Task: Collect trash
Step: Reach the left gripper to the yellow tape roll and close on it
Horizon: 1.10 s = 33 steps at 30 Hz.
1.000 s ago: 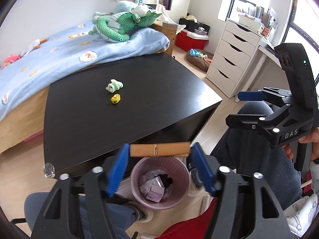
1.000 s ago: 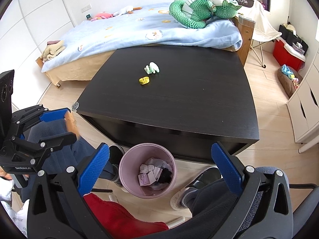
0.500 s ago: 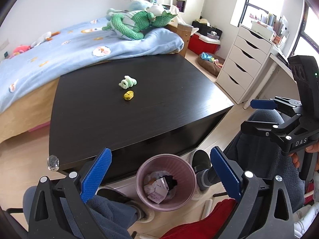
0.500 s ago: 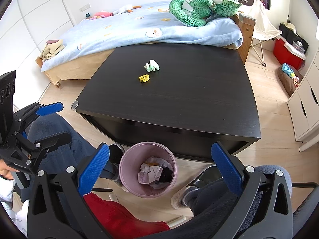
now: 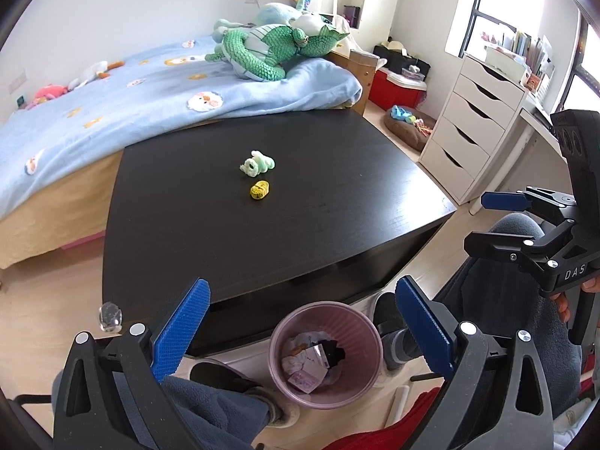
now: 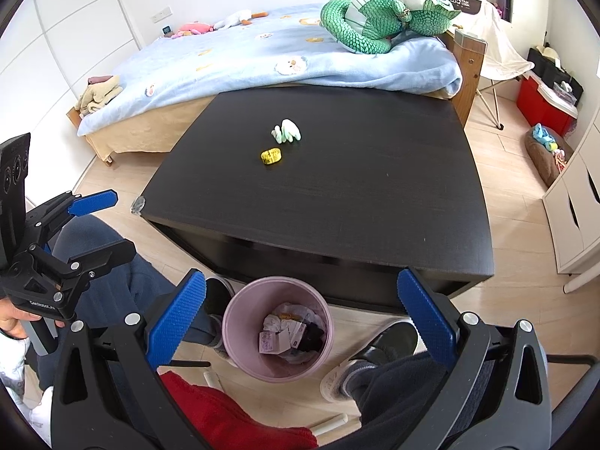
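A pink trash bin (image 5: 325, 352) (image 6: 276, 328) with several scraps inside stands on the floor below the black table's front edge. On the table (image 5: 300, 240) (image 6: 375, 202) lie a pale green crumpled piece (image 5: 257, 164) (image 6: 287, 131) and a small yellow piece (image 5: 260, 189) (image 6: 271, 156). My left gripper (image 5: 300, 322) is open and empty above the bin; it also shows in the right wrist view (image 6: 93, 221). My right gripper (image 6: 302, 315) is open and empty above the bin; it also shows in the left wrist view (image 5: 498, 221).
A bed with a blue blanket (image 5: 150, 86) and a green plush toy (image 5: 277, 47) lies behind the table. A white drawer unit (image 5: 472, 127) stands to the right. The person's legs and shoes (image 6: 375, 356) flank the bin.
My left gripper held a tan wooden clothespin-like piece a second ago, then opened; the piece is gone from the fingers. The left view has risen and tilted towards the table.
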Each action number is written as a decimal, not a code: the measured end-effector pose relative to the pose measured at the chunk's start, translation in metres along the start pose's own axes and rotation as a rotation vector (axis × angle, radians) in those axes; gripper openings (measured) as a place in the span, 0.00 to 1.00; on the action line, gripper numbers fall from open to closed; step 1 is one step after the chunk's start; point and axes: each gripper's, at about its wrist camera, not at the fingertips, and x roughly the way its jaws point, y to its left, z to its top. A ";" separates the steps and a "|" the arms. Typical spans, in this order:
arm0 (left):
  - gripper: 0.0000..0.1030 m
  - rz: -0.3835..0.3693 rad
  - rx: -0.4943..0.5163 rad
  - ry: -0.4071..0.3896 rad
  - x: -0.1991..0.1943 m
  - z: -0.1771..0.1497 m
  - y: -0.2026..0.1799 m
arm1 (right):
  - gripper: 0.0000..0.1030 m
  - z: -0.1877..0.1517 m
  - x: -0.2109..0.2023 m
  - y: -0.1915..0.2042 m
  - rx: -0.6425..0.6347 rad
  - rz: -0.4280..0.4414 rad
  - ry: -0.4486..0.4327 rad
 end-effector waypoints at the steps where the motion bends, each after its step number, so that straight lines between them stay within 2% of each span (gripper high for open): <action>1: 0.93 0.002 0.002 -0.004 0.001 0.003 0.001 | 0.97 0.003 0.001 -0.001 -0.002 0.000 -0.003; 9: 0.93 0.024 0.028 -0.028 0.019 0.029 0.012 | 0.97 0.034 0.016 -0.005 -0.040 -0.015 -0.009; 16: 0.93 0.002 0.034 -0.012 0.048 0.056 0.027 | 0.97 0.059 0.031 -0.017 -0.037 -0.018 -0.001; 24: 0.93 0.008 0.072 0.036 0.090 0.084 0.036 | 0.97 0.068 0.049 -0.021 -0.039 -0.015 0.033; 33: 0.93 -0.001 0.101 0.136 0.147 0.099 0.041 | 0.97 0.068 0.053 -0.026 -0.030 -0.012 0.048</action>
